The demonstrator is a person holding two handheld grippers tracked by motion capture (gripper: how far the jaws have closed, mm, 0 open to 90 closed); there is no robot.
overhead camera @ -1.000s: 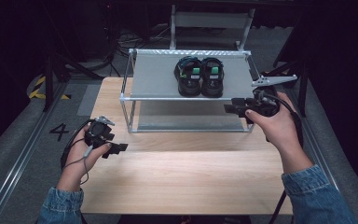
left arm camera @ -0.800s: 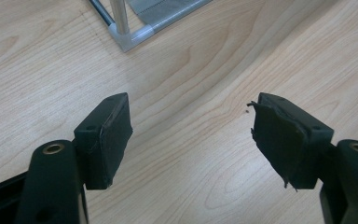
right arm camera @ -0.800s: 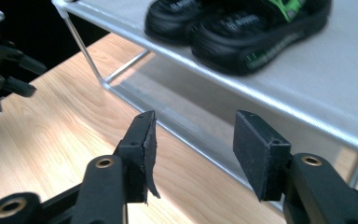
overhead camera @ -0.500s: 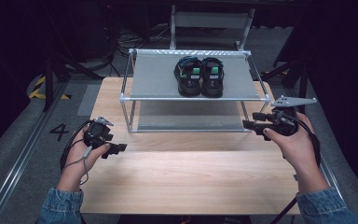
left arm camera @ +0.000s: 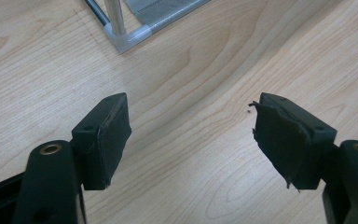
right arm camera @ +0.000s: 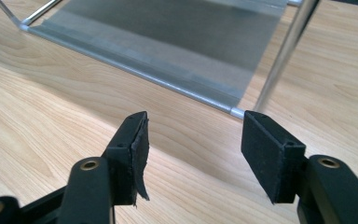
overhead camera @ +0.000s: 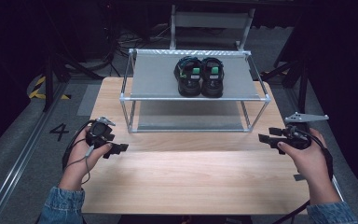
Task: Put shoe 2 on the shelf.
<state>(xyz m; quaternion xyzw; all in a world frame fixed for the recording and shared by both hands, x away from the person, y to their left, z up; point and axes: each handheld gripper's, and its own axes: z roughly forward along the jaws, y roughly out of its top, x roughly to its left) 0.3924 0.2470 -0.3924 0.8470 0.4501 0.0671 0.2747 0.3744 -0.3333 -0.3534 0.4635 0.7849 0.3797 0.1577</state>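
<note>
Black shoes [overhead camera: 200,76] are sitting paired on the rack [overhead camera: 154,74] top | we are holding left gripper [overhead camera: 114,148] and right gripper [overhead camera: 265,135] before the rack, fingers spread, empty, seemingly idling.

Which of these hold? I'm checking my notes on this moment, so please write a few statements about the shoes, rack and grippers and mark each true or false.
1. The pair of black shoes sits on the top shelf of the metal rack. True.
2. The left gripper is shut on a shoe. False: its jaws stand apart over bare wooden table, holding nothing.
3. The right gripper is open, with the rack's lower shelf ahead of it. True.
4. The shoes lie on the rack's lower shelf. False: that shelf is bare.
5. Both hands are over the table, in front of the rack. True.
</note>
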